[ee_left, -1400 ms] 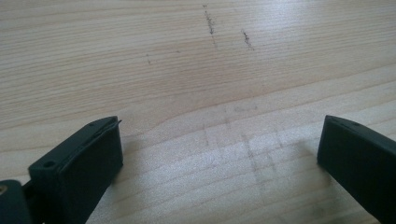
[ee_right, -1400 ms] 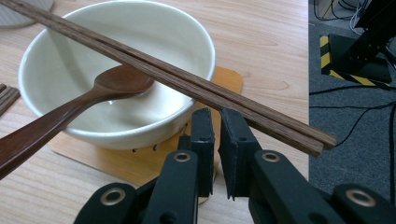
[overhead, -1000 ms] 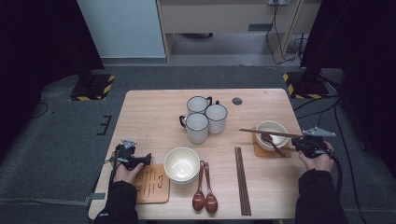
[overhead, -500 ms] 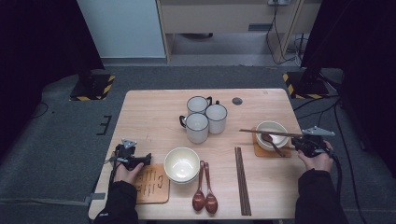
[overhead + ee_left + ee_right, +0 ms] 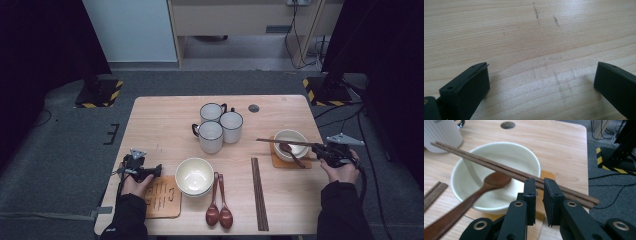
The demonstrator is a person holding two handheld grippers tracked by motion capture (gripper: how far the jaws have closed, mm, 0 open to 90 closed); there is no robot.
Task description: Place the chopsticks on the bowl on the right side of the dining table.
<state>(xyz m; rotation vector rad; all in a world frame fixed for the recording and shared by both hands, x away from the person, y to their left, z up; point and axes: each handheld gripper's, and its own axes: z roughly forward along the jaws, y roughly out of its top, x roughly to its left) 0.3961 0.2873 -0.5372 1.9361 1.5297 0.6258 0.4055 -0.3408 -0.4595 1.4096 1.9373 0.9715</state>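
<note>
My right gripper (image 5: pixel 317 148) (image 5: pixel 539 182) is shut on a pair of dark wooden chopsticks (image 5: pixel 285 142) (image 5: pixel 486 163) near their right end. Its jaws have just been opening a little, with the chopsticks still between them. The chopsticks lie level across a white bowl (image 5: pixel 295 137) (image 5: pixel 506 152) that holds a brown wooden spoon (image 5: pixel 292 152) (image 5: pixel 494 181) and stands on a wooden coaster (image 5: pixel 280 163). My left gripper (image 5: pixel 158 171) (image 5: pixel 541 80) rests open on the table's left side with bare wood between its jaws, just above a second coaster (image 5: pixel 162 197).
Three white mugs (image 5: pixel 220 125) stand at the table's middle back. A second white bowl (image 5: pixel 194 176), two wooden spoons (image 5: pixel 219 210) and another pair of chopsticks (image 5: pixel 259 195) lie along the front. The table's right edge (image 5: pixel 320 135) is close behind my right gripper.
</note>
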